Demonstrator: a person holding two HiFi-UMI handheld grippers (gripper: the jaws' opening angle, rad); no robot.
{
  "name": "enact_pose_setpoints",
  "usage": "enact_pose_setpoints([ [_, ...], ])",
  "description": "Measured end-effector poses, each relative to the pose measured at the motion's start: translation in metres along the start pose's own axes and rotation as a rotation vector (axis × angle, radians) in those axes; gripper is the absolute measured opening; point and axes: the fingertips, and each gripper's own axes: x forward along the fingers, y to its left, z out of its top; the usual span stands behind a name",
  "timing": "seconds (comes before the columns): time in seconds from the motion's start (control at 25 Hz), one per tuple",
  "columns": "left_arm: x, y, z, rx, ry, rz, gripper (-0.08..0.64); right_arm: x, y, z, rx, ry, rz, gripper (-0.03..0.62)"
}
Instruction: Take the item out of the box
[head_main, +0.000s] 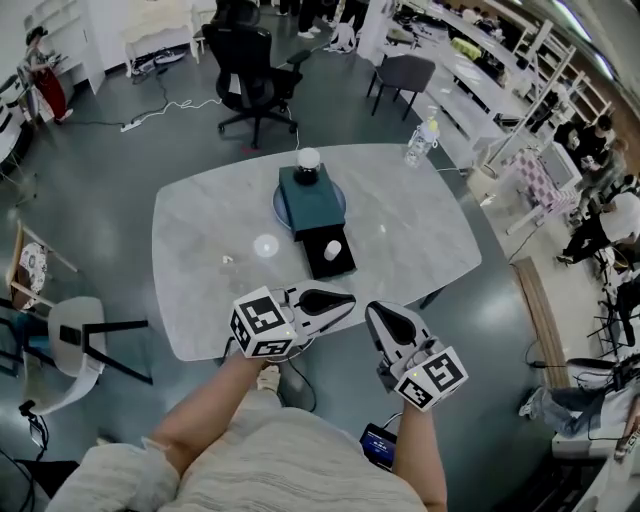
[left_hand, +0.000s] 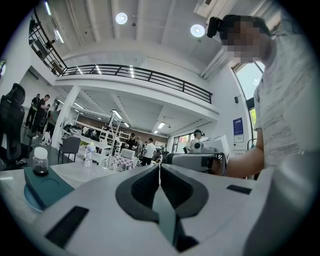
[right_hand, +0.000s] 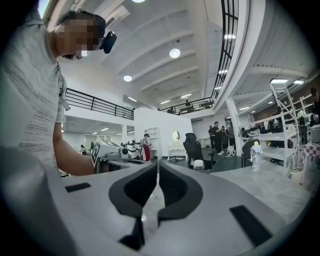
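Resting in its box (head_main: 315, 248), the item (head_main: 332, 250) lies beyond left gripper (head_main: 350, 302)

A pale marble tabletop (head_main: 410, 250) stands on a glossy grey floor (head_main: 130, 170). Beyond it are a black office chair (head_main: 245, 75) and a grey chair (head_main: 405, 72). Shelves (head_main: 560, 75) line the right. A railed balcony (left_hand: 135, 74) runs under a white ceiling with round lights (left_hand: 121, 18).

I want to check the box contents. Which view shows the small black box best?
The head view: it looks down into the black box, a white item inside. Neither gripper view shows this box.
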Motion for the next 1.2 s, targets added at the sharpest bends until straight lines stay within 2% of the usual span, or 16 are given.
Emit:
enact_pose_setpoints([
  [0.24,-0.025,0.053,0.013,0.012,0.0,-0.015,0.021,0.059,-0.01,0.002,-0.012,0.016,-0.016,0.021],
  [0.6,-0.044,0.097,0.01,0.0,0.009,-0.016,0.021,0.105,-0.023,-0.012,-0.033,0.09,-0.023,0.021],
  [0.88,-0.034,0.128,0.004,-0.013,-0.01,0.038,0.021,0.118,-0.049,-0.028,-0.029,0.146,0.007,0.021],
  [1.2,-0.02,0.161,-0.004,-0.044,-0.037,0.126,0.021,0.138,-0.08,-0.051,-0.038,0.226,0.092,0.023],
])
